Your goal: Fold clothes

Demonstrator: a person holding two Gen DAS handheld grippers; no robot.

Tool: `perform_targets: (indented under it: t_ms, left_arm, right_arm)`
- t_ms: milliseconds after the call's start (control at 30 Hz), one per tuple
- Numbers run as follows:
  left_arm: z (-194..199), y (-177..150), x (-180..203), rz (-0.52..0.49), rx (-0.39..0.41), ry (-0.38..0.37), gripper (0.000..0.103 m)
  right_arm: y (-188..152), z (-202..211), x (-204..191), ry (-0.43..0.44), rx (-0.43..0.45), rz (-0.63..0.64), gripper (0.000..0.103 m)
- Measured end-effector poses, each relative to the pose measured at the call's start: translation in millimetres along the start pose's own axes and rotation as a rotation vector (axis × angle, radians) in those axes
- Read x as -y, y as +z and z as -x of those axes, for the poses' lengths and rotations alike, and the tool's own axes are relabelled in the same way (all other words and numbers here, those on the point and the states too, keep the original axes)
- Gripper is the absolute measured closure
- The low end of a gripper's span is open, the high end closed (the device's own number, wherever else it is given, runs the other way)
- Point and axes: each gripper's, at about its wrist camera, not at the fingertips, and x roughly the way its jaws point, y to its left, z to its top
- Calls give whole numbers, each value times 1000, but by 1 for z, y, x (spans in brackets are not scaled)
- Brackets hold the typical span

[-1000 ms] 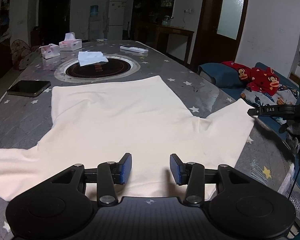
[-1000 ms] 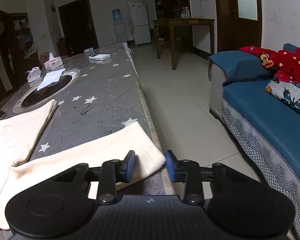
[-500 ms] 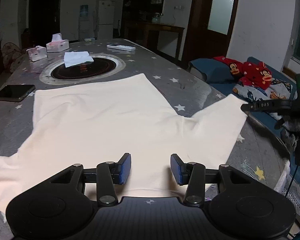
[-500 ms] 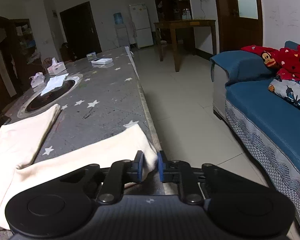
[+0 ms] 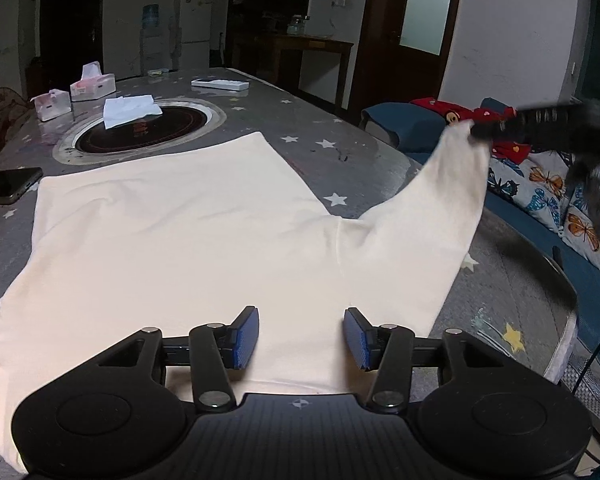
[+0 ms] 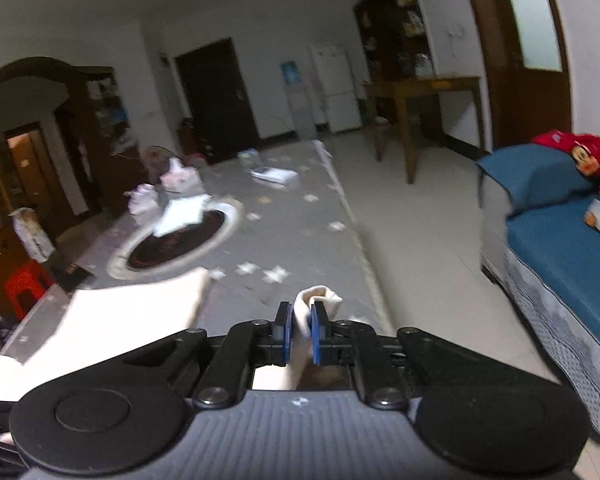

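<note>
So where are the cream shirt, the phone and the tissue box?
cream shirt (image 5: 172, 224): left wrist view, middle of its body.
phone (image 5: 8, 185): left wrist view, dark screen.
tissue box (image 5: 93, 86): left wrist view, front face.

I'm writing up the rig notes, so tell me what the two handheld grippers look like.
Both match. The left gripper and right gripper each have a matte black ribbed body with a small crosshair mark, two round black discs at the sides, black linkage arms with silver pivot screws, and flat blue pads on the fingertips. In the left wrist view a thin dark cable hangs at the right edge. No hands or sleeves show.
</note>
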Motion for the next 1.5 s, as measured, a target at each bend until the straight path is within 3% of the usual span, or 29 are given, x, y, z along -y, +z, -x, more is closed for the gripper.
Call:
perform_targets:
  t_ms: [267,367,567,767,867,1000,1167,1500]
  left_arm:
    - [15,-1,-14,42,35,12,50]
    - [20,-3,-18,53,45,17,49]
    - [18,-6,-21,59,33,16,46]
    - [15,-5,-18,56,22,14,45]
    - [15,-4,-18,55,16,19,45]
    - [14,-4,-17,53,9,26,42]
    - [12,-2,-14,48,7,27,39]
    - [20,-4,-21,57,27,54,36]
  right_arm:
    - [26,3,-57,112,41,104,99]
    - [23,-6,-59,60,30,114,94]
    - [-12,-31,-47,-35,-91,153,85]
    - [-37,-65,-52,-47,-171,226,68]
    - [-42,-77,-54,-49,-184,229,68]
    - [-47,-85,-51,-72,-179,222,71]
    - [-46,-77,-39,-69,-157,178,96]
    - [-18,-23,-9,-3,-11,-15,99]
